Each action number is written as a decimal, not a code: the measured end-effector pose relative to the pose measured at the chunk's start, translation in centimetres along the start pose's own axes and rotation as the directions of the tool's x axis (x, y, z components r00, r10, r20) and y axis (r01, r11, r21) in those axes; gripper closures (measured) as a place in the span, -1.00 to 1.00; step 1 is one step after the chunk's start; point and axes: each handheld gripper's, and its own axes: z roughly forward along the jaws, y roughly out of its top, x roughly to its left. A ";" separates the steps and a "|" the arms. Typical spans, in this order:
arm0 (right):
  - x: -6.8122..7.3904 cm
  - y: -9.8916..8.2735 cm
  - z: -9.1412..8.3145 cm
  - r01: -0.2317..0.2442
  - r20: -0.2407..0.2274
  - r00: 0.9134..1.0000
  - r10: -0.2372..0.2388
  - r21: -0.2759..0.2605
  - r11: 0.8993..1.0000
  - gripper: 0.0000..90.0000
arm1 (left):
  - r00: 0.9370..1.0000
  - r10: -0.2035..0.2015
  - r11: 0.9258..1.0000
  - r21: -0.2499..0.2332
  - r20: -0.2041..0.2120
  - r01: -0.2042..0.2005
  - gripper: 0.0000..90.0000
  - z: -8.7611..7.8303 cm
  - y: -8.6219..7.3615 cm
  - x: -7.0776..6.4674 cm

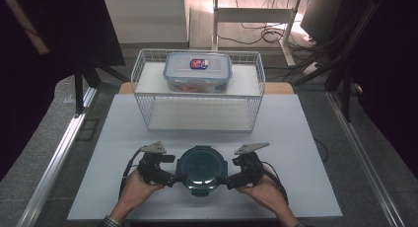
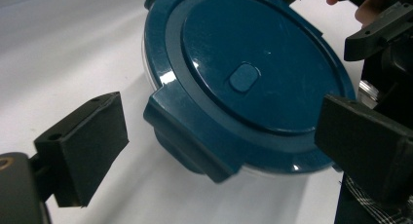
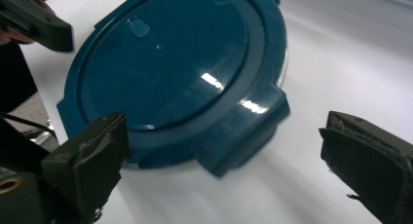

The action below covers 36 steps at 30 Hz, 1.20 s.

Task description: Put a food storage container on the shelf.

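Two hands bracket a round blue-lidded container (image 1: 201,169) on the counter (image 1: 305,138); left gripper (image 1: 170,175) and right gripper (image 1: 231,177) jaws released around lid tabs. Uneven clamping could tip it.

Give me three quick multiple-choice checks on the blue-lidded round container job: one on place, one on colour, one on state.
1. Where is the round container with the dark blue clip-on lid?
A. in the wire basket
B. on the white table between the two grippers
C. on the floor

2. What colour is the label on the clear rectangular plastic box?
A. red and blue
B. plain green
C. plain yellow

3. How do the left gripper jaws stand?
A. shut on a lid tab
B. shut on nothing
C. open, a lid tab between them

Answers: 1 B, the high view shows it on the white table between the left gripper and the right gripper. 2 A, red and blue show on its lid. 3 C, both jaws stand clear of the tab.
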 end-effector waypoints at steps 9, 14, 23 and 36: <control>-1.8 -0.2 1.6 -0.135 -0.191 0.971 0.146 0.072 0.988 -0.58 | 0.989 -0.108 0.993 0.048 0.105 0.104 -0.53 0.2 -0.7 1.2; -2.2 -0.4 1.0 -0.163 -0.216 0.961 0.172 0.057 0.985 -0.33 | 0.981 -0.143 0.990 0.023 0.133 0.141 -0.30 -0.7 -1.4 1.4; -1.7 -1.4 -1.0 -0.247 -0.266 0.934 0.240 0.008 0.969 0.19 | 0.975 -0.161 0.985 -0.039 0.154 0.169 0.16 -2.4 -2.7 0.2; -0.4 -1.7 -2.1 -0.254 -0.203 0.948 0.244 -0.023 0.967 0.24 | 0.973 -0.192 0.975 -0.091 0.125 0.204 0.26 -2.7 -2.2 -0.6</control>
